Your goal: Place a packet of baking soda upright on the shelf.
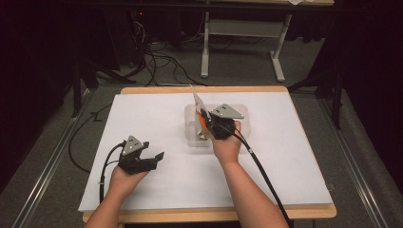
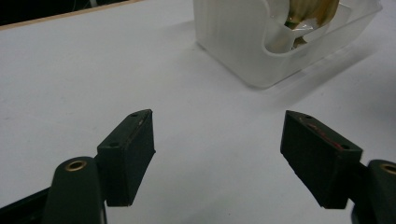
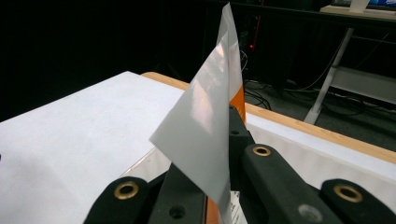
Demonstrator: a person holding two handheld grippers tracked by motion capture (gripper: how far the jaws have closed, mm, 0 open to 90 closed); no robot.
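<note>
The right hand-held gripper (image 3: 219,186), closed on the thin glossy white-and-orange packet (image 3: 205,135), holds something light, limp and slippery, best pinched at its edge, while the left hand-held gripper (image 2: 217,158) at 8 o'clock stands open.

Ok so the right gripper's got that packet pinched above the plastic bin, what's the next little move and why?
Probably lift the packet a bit higher and carry it clear of the translucent bin toward bare table. The right gripper is shut on the packet's lower part, its white and orange sheet standing up above the bin, which holds more items. The left gripper sits open on the white tabletop, ready to assist.
</note>
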